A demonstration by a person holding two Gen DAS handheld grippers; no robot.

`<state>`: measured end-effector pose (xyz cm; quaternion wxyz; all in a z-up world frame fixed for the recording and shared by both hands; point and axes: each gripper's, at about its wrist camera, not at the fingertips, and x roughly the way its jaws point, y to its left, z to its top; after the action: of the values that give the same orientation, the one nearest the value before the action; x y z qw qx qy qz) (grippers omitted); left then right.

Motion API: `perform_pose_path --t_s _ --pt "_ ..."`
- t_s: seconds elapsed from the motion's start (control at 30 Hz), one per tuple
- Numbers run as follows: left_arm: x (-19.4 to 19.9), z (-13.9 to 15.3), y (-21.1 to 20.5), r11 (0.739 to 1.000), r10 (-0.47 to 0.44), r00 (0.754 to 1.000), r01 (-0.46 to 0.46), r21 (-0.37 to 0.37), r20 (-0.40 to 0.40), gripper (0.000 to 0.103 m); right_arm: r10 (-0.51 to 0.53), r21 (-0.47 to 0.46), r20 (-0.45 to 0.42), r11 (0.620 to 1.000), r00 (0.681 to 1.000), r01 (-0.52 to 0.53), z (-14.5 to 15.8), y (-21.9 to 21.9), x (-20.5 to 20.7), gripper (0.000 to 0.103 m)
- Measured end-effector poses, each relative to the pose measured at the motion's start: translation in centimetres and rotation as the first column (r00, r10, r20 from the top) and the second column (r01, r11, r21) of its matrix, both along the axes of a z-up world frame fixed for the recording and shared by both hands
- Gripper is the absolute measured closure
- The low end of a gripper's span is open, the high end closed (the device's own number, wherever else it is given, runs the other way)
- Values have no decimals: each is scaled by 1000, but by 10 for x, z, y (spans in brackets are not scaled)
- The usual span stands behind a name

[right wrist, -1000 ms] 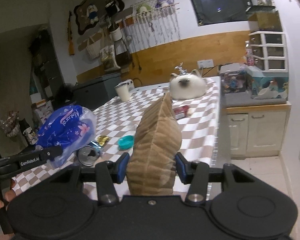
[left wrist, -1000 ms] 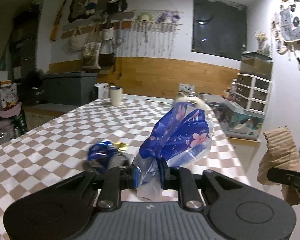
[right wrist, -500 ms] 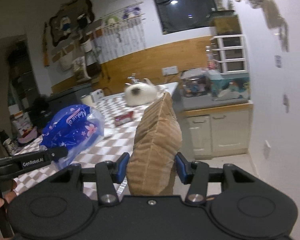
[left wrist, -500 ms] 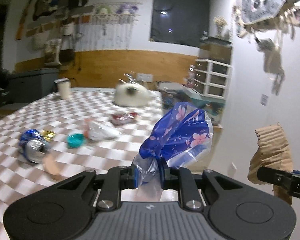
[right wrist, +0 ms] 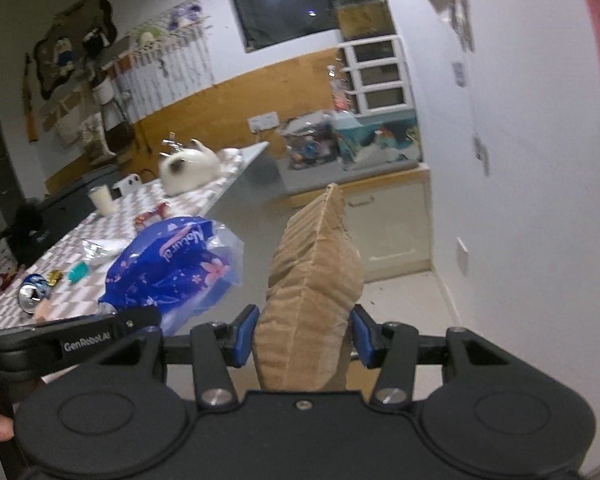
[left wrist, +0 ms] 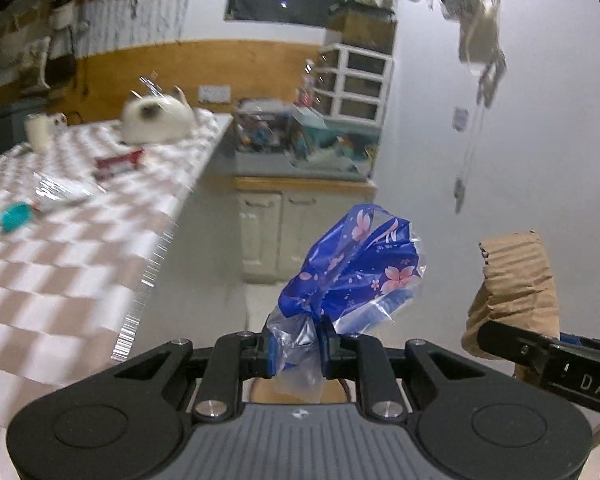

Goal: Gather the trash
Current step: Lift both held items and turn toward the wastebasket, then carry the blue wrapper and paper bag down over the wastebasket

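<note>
Left gripper jaws clamped on blue plastic bag, right gripper level alongside, gripping brown paper bag

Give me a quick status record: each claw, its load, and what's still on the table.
left claw: shut on blue plastic bag
right claw: shut on brown paper bag
position: both held beyond the table edge, above the floor
table: checkered cloth
left on table: crushed can, teal cap, clear wrapper, red packet
also on table: white cat, cup
</note>
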<state>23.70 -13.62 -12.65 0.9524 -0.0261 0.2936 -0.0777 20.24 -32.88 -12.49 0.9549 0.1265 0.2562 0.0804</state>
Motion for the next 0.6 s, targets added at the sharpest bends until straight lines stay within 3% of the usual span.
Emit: perform_pose_path --t_s 0.33,0.6 --pt "54 -64 -45 1000 -3 992 2 -15 -125 82 -101 1 -105 995 989 102 -54 -54 21 53" --pt "113 -131 -64 998 28 966 -43 -52 -257 82 -143 26 -227 988 963 153 -118 -74 63 53"
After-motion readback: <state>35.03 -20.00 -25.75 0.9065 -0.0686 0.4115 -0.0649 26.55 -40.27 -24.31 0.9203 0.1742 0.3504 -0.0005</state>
